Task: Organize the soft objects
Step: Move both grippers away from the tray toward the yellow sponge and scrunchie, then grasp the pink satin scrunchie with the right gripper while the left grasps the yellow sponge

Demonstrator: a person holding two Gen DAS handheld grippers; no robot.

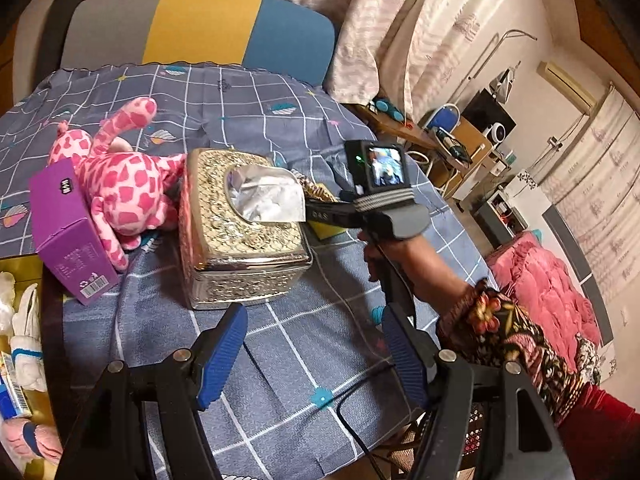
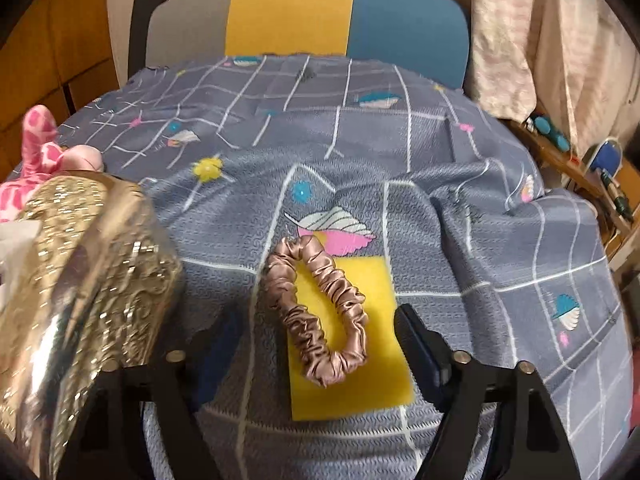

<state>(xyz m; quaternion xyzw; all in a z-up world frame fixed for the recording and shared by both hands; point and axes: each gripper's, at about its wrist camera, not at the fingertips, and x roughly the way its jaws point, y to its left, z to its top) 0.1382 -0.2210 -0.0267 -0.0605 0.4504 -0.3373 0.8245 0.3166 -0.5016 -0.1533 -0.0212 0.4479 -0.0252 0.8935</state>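
Note:
A pink spotted plush giraffe (image 1: 120, 184) lies on the table against a purple box (image 1: 68, 232); its neck shows in the right wrist view (image 2: 40, 140). A satin pink scrunchie (image 2: 316, 316) lies on a yellow sponge (image 2: 360, 376), between and just ahead of my right gripper's open fingers (image 2: 316, 360). My left gripper (image 1: 312, 356) is open and empty, above the tablecloth in front of a gold tissue box (image 1: 244, 240). The right gripper (image 1: 320, 210) also shows from the left wrist view, beside the tissue box; its tips are hidden there.
The tissue box (image 2: 80, 280) stands close on the left of my right gripper. A grey-blue checked cloth (image 2: 520, 260) covers the table. A colourful chair (image 1: 200, 24) stands behind it. A gold tray (image 1: 20, 340) with white and pink soft items sits at the left edge.

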